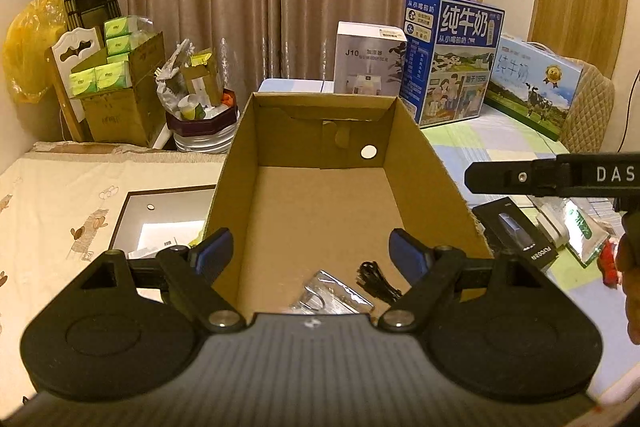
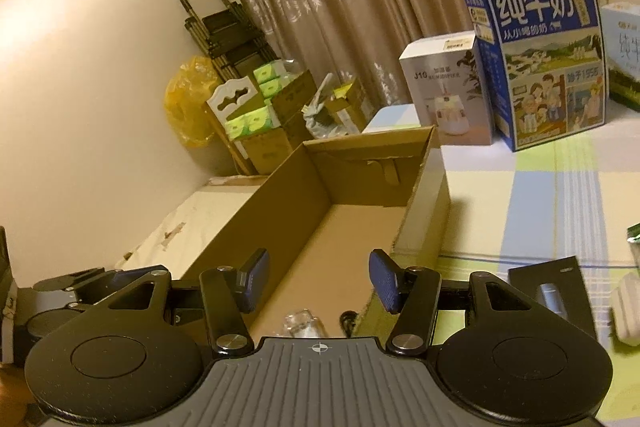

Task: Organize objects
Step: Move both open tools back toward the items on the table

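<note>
An open brown cardboard box [image 1: 416,163] stands on the bed in front of me; it also shows in the right wrist view [image 2: 280,199]. Inside at its near end lie a clear plastic packet [image 1: 332,293] and a coiled black cable [image 1: 376,281]. My left gripper [image 1: 310,253] is open and empty, above the box's near end. My right gripper [image 2: 318,279] is open and empty, over the box's near right wall; its finger [image 1: 516,177] reaches in from the right in the left wrist view. A black product box [image 1: 520,235] lies right of the cardboard box.
Behind the cardboard box stand a white humidifier box [image 1: 370,63] and a blue milk carton [image 1: 452,59], with a second milk box [image 1: 536,87] to the right. A framed picture [image 1: 160,219] lies at left. A foil packet [image 1: 580,227] lies at right. Cartons of tissue packs [image 1: 116,83] stand on a chair.
</note>
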A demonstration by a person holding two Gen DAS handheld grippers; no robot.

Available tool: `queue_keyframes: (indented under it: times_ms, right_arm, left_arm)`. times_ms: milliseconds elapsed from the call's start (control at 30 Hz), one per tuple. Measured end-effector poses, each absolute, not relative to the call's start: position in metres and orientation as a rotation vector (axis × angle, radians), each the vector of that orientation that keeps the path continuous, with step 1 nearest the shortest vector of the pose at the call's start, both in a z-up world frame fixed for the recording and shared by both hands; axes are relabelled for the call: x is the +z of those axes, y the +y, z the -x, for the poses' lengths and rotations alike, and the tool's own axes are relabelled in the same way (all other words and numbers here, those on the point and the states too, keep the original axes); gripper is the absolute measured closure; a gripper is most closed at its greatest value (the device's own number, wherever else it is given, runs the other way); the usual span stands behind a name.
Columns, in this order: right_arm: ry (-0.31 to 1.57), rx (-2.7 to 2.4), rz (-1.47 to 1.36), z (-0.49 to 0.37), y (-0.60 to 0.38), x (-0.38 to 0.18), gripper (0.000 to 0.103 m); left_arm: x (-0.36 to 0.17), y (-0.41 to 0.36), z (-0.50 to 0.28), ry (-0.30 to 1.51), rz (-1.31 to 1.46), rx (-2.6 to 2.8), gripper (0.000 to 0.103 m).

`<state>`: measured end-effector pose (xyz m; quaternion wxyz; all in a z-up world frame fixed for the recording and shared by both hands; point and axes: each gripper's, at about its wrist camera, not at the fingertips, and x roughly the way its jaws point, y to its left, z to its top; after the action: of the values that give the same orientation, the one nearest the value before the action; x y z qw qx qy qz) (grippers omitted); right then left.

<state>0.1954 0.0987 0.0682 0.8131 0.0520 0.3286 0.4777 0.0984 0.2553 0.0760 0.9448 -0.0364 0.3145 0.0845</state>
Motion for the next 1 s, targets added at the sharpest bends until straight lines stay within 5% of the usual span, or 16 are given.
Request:
queue_keyframes:
  times_ms: [400,1000]
  right_arm:
    - [0.547,0.897,0.066,-0.185,0.039,0.077,0.05]
    - [0.552,0.527,-0.039,-0.196,-0.129,0.075,0.051]
  left_arm:
    - [0.086,0.229,-0.086,0.624,0.087,0.153,0.016]
    - [0.109,0.117,-0.107,0.569,0.088,-0.028,0.006]
